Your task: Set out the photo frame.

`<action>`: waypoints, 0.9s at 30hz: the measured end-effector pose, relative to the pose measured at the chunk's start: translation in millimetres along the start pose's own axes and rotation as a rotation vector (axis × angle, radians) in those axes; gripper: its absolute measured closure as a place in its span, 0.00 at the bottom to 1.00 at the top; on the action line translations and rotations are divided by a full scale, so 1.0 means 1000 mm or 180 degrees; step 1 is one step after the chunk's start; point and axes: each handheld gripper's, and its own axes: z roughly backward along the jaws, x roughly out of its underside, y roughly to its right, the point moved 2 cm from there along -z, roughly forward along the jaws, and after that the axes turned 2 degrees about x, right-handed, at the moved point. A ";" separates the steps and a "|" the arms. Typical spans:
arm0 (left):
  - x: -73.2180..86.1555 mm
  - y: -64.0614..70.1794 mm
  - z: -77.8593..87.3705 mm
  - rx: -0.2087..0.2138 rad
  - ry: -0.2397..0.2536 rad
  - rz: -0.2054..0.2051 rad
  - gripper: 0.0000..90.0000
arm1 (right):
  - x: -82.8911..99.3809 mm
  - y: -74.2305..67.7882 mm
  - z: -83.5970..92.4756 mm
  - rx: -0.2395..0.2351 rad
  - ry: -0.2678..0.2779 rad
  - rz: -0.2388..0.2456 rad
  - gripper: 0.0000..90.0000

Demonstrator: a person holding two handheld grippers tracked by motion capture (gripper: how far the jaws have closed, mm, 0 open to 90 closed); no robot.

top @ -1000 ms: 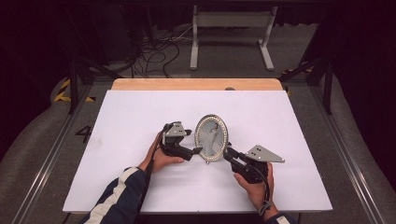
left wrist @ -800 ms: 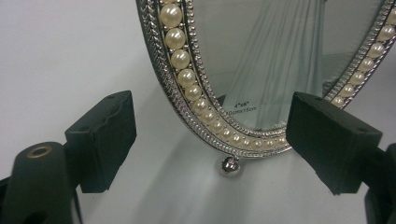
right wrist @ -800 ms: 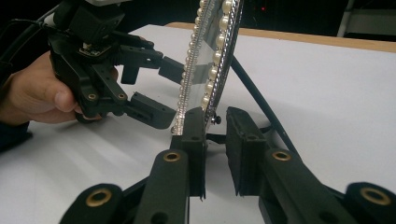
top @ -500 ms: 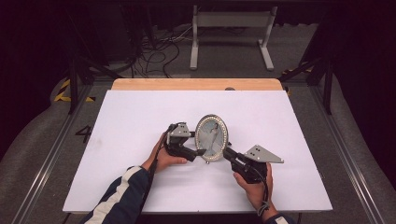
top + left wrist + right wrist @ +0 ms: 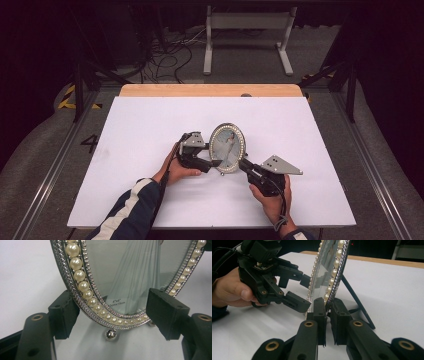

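An oval picture frame (image 5: pixel 227 147) with a pearl and silver rim stands upright on the white table (image 5: pixel 150 125), propped on its back leg (image 5: pixel 357 302). My left gripper (image 5: pixel 212 157) faces its front. Its jaws have just been closing, and the pads now touch both sides of the lower rim of the frame (image 5: pixel 125 277). From the other side, the left gripper (image 5: pixel 303 293) has one pad at each edge of the frame. My right gripper (image 5: pixel 242 162) is shut on the frame's lower right edge, its fingertips (image 5: pixel 328 307) pinching the rim of the frame (image 5: pixel 332 272).
A strip of bare wood (image 5: pixel 210 90) runs along the table's far edge. Behind it, on the floor, stand a white metal stand (image 5: pixel 247 22) and loose cables (image 5: pixel 170 55). White table surface lies free on all sides of the frame.
The left gripper's jaws have drawn in around the frame's lower part. Both hands and the frame stay where they were.
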 end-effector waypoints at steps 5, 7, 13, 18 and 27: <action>0.001 -0.002 0.001 -0.0033 -0.0003 0.0053 0.40 | -0.001 0.000 -0.001 -0.0019 0.0004 -0.0009 0.93; 0.002 -0.003 0.003 -0.0020 0.0003 0.0058 0.43 | -0.001 0.001 -0.001 -0.0032 0.0001 -0.0023 0.93; 0.003 -0.003 0.007 -0.0042 -0.0014 0.0075 0.49 | 0.000 0.004 -0.002 -0.0027 0.0000 -0.0070 0.93; 0.004 -0.003 0.009 -0.0043 -0.0039 0.0073 0.50 | 0.000 0.006 -0.003 -0.0031 -0.0012 -0.0090 0.93; 0.006 0.000 0.013 -0.0105 -0.0095 0.0072 0.51 | -0.002 0.008 -0.006 -0.0005 -0.0017 -0.0078 0.93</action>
